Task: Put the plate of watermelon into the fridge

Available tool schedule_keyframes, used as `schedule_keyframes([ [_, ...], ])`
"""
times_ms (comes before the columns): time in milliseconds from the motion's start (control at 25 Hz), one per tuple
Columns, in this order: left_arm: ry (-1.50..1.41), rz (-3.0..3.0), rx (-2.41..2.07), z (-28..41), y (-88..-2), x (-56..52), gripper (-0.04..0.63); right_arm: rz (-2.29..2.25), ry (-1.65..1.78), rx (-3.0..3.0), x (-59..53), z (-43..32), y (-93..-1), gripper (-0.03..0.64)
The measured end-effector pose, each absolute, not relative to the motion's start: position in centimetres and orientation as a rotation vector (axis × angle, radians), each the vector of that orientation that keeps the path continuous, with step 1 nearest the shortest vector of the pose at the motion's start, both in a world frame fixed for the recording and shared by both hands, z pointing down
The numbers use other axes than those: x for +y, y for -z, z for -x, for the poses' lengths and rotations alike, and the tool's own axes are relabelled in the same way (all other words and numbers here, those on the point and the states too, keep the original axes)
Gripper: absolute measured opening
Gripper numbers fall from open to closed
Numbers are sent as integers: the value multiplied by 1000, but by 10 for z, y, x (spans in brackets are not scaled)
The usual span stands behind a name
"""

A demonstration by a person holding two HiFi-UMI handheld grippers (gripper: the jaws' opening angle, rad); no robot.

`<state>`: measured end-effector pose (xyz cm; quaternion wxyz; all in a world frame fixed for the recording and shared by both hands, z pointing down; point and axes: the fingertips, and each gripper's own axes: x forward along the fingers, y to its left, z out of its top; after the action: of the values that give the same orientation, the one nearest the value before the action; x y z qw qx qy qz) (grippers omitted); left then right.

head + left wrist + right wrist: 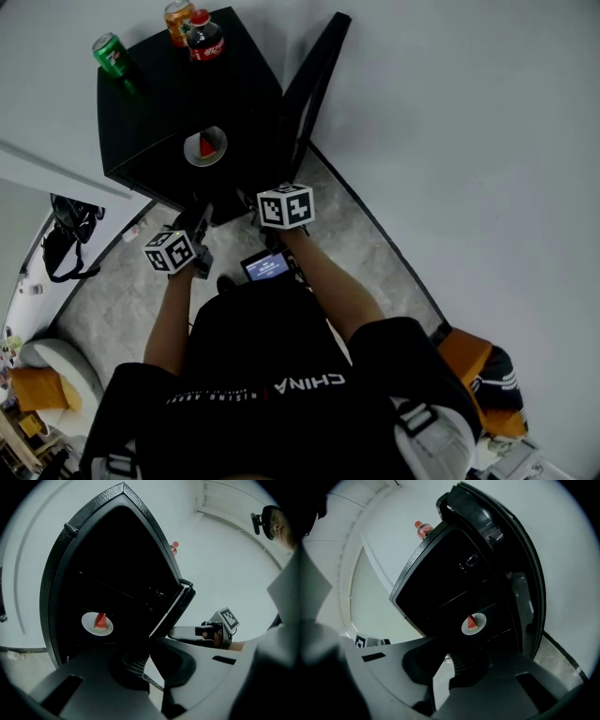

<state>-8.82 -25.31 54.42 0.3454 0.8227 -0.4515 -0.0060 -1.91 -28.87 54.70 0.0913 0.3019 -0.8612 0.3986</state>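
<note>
A white plate (205,148) with a red watermelon wedge (205,144) sits inside the open black fridge (178,103). The fridge door (314,84) is swung out to the right. In the left gripper view the plate (97,623) lies low in the dark interior; in the right gripper view the plate (474,624) is just ahead. My left gripper (200,223) (140,660) and right gripper (253,208) (457,660) hover in front of the opening, apart from the plate. Both are shut with nothing between the jaws.
A green can (112,54), an orange can (178,17) and a cola bottle (204,39) stand on the fridge top. A dark bag (61,239) lies on the floor at left, an orange-and-black bag (478,370) at right. White walls close in behind.
</note>
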Motion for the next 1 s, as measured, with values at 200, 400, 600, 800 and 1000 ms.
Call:
schedule_keyframes([
  [200,-3,-2085,-1208,72,-558,-235,14,-853,-1215,-2534,-281,-3,-563,23],
  [400,-60,-1987,-1238,65,-586,-190,14,-826,-1238,-2466,-264,-25,-586,23],
  [600,-97,-1943,-1293,81,-597,-159,14,-887,-1184,-2413,-239,-40,-597,21],
  [800,-109,-2048,-1260,78,-583,-134,14,-920,-1026,-2376,-206,-36,-598,17],
  [1000,-130,-2103,-1243,93,-580,-72,14,-938,-987,-2366,-151,-10,-592,17],
])
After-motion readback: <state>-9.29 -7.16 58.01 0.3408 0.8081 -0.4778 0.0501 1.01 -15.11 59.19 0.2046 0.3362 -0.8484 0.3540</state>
